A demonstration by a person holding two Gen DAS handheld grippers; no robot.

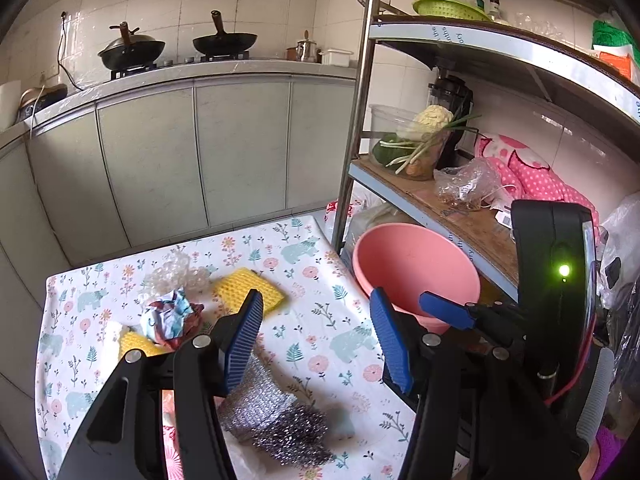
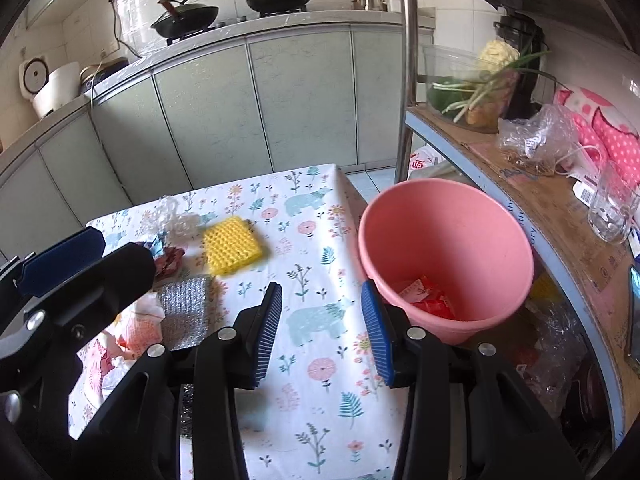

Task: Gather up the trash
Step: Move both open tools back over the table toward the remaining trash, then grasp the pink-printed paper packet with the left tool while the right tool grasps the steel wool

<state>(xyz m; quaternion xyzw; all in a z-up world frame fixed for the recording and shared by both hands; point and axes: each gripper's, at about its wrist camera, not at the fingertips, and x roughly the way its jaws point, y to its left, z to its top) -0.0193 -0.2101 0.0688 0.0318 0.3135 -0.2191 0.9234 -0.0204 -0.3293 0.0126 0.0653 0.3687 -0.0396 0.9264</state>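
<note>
The trash lies scattered on a worktop (image 2: 320,248) draped in a white cloth printed with pale blue bears, pink flowers and green sprigs. In the right wrist view a yellow honeycomb-textured sponge pad (image 2: 232,245) sits at about eleven o'clock from the right claw (image 2: 322,336), flat and nearly square. Just beyond it, toward ten o'clock, is a clear crumpled piece of bubble wrap (image 2: 176,216). A silvery, glittering mesh sheet (image 2: 185,312) lies at nine o'clock, beside a wad of pink-and-white printed wrappers (image 2: 132,332).

In the left wrist view a crumpled ball of paper (image 1: 170,316), light blue, white and dark red, sits at about ten o'clock from the left claw (image 1: 316,344), touching a second yellow pad (image 1: 138,342) whose far part it hides. The silvery sheet runs under the left finger, ending in a dark wire scourer (image 1: 296,436) at six o'clock.

A pink plastic bucket (image 2: 444,216) stands off the worktop's right edge, at one o'clock from the right claw, beside a metal shelf rack (image 2: 560,216). Red and white wrappers (image 2: 430,300) already lie at its bottom.

Both claws stand apart with nothing between their blue ribbed pads, the left wider than the right.
</note>
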